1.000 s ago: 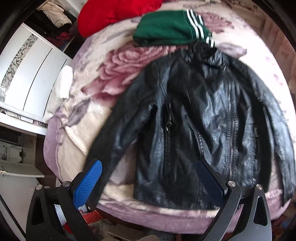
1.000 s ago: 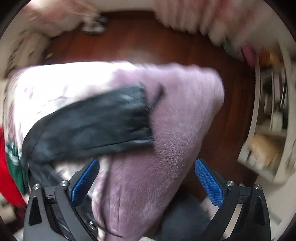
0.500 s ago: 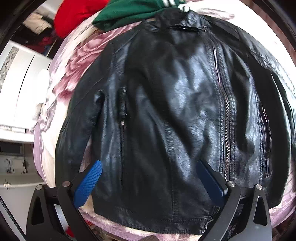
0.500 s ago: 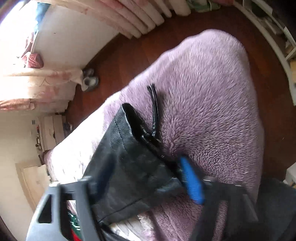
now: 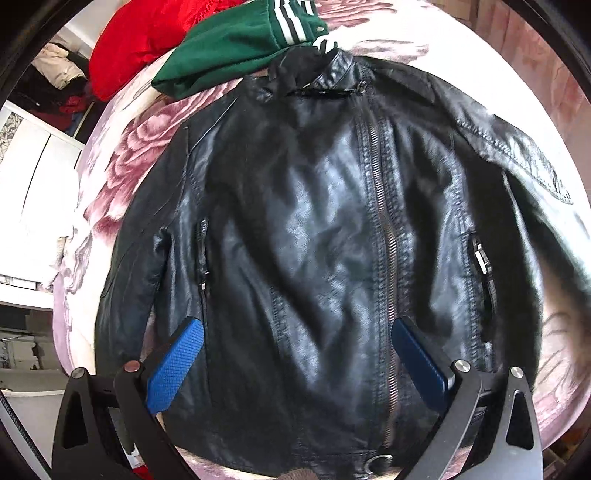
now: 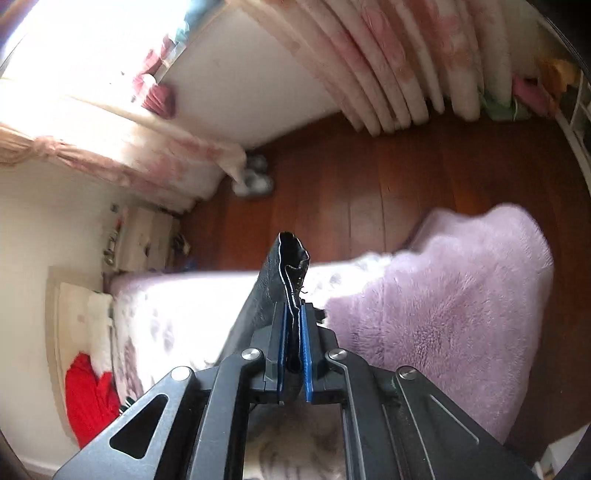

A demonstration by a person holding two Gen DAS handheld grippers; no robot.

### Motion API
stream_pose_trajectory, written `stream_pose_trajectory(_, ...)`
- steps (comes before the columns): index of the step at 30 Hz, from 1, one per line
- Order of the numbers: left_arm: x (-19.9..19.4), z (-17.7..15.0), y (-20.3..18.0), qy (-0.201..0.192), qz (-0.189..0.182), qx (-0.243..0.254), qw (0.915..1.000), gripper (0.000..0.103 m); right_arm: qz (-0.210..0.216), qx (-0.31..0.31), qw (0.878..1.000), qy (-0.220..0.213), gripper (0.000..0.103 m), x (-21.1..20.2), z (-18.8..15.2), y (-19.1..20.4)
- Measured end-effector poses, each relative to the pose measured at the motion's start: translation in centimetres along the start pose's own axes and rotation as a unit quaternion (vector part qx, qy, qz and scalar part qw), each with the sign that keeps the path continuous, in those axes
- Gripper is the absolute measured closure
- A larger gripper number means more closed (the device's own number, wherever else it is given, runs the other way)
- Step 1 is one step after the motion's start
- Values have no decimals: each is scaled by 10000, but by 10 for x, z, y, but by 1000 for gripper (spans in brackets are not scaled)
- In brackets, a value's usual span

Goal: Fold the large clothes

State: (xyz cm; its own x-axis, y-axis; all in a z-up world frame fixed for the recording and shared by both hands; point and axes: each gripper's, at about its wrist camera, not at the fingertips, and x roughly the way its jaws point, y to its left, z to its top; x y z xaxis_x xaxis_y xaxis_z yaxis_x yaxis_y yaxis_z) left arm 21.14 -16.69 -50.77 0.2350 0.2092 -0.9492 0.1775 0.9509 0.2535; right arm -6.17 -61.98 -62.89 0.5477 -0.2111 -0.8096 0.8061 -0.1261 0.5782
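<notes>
Left wrist view looks down on a black leather jacket (image 5: 314, 240) spread front-up across a rose-patterned blanket (image 5: 122, 162), filling most of the frame, its collar toward the top and its hem toward the bottom. The zip runs down just right of centre. The left gripper (image 5: 299, 365) hangs over the lower part of the jacket with its jaws spread wide, the blue pads (image 5: 175, 363) well apart and nothing between them; whether the tips touch the leather I cannot tell. At the top of the frame a green garment with white stripes (image 5: 236, 44) lies against the collar, and a red garment (image 5: 147, 33) sits beside it in the upper left. White cabinet doors (image 5: 40, 177) show at the left edge.

Over in the right wrist view, the right gripper (image 6: 294, 325) has its jaws pressed together on a fold of the black leather at frame centre, the cuff end standing up above the pads. Lilac fleece of the blanket fills the lower right, dark wood floor (image 6: 369, 166) lies beyond it, and pink curtains (image 6: 369, 59) hang along the top.
</notes>
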Motion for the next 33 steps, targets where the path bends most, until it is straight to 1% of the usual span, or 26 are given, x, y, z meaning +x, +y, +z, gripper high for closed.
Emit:
stream_pose_trajectory(1, 2, 1, -1, 20, -19, 6, 10000, 0, 34, 281, 9989, 368, 89, 20, -2, -14)
stream_pose_trajectory(2, 3, 2, -2, 26, -35, 13, 10000, 0, 67, 454, 9971, 614, 72, 32, -6, -25)
stream_pose_trajectory(3, 4, 3, -4, 25, -45, 22, 10000, 0, 219, 667, 9940, 839, 58, 45, -13, -34)
stream_pose_trajectory(4, 6, 4, -6, 30, -52, 41, 10000, 0, 316, 816, 9917, 946, 56, 55, -19, -45)
stream_pose_trajectory(6, 9, 5, -9, 27, -55, 55, 10000, 0, 625, 1093, 9865, 1044, 56, 70, -33, -54)
stream_pose_trajectory(7, 11, 6, -8, 37, -53, 58, 10000, 0, 663, 1136, 9863, 993, 56, 71, -39, -59)
stream_pose_trajectory(8, 13, 6, -9, 53, -48, 58, 10000, 0, 694, 1163, 9866, 907, 54, 72, -42, -58)
stream_pose_trajectory(9, 16, 6, -10, 72, -42, 54, 10000, 0, 779, 1192, 9867, 786, 46, 73, -46, -55)
stream_pose_trajectory(10, 17, 7, -10, 90, -44, 49, 9999, 0, 829, 1179, 9869, 719, 41, 73, -46, -57)
stream_pose_trajectory(11, 20, 7, -11, 107, -41, 41, 9999, 0, 855, 1118, 9881, 621, 34, 75, -47, -50)
stream_pose_trajectory(13, 25, 9, -10, 133, -24, 23, 9999, 0, 913, 953, 9897, 547, 34, 80, -43, -37)
stream_pose_trajectory(14, 28, 10, -9, 139, -14, 3, 9999, 0, 958, 833, 9908, 469, 42, 83, -42, -28)
stream_pose_trajectory(15, 31, 11, -8, 140, 10, -7, 9999, 0, 966, 772, 9913, 443, 63, 84, -37, -25)
stream_pose_trajectory(16, 34, 12, -7, 149, 54, -9, 9999, 0, 886, 680, 9928, 442, 76, 89, -31, -18)
stream_pose_trajectory(17, 38, 14, -5, 159, 87, -19, 9998, 0, 804, 615, 9941, 386, 95, 91, -27, -11)
stream_pose_trajectory(19, 43, 16, 0, 155, 136, -74, 9998, 0, 746, 509, 9956, 262, 96, 87, -15, -3)
stream_pose_trajectory(20, 45, 18, 3, 149, 147, -105, 9997, 0, 736, 377, 9963, 220, 97, 84, -10, 9)
stream_pose_trajectory(23, 47, 22, 15, 101, 148, -239, 9996, 0, 770, -258, 9967, 98, 97, 66, 2, 50)
stream_pose_trajectory(24, 48, 23, 21, 89, 141, -297, 9994, 0, 813, -593, 9949, 58, 97, 57, 1, 73)
stream_pose_trajectory(25, 47, 24, 24, 83, 134, -353, 9993, 0, 847, -794, 9932, 43, 97, 52, 4, 90)
stream_pose_trajectory(27, 47, 25, 35, 74, 105, -496, 9987, 0, 995, -1343, 9859, 41, 97, 39, -2, 136)
stream_pose_trajectory(28, 47, 25, 39, 79, 104, -552, 9984, 0, 1041, -1549, 9824, 47, 97, 34, -6, 152)
stream_pose_trajectory(30, 46, 25, 53, 90, 80, -724, 9973, 0, 1169, -2064, 9714, 73, 97, 25, -23, 199)
stream_pose_trajectory(31, 46, 24, 61, 105, 78, -814, 9966, 0, 1247, -2385, 9630, 130, 97, 19, -38, 226)
stream_pose_trajectory(33, 46, 21, 78, 145, 109, -1001, 9948, 0, 1379, -2892, 9468, 290, 97, 12, -73, 266)
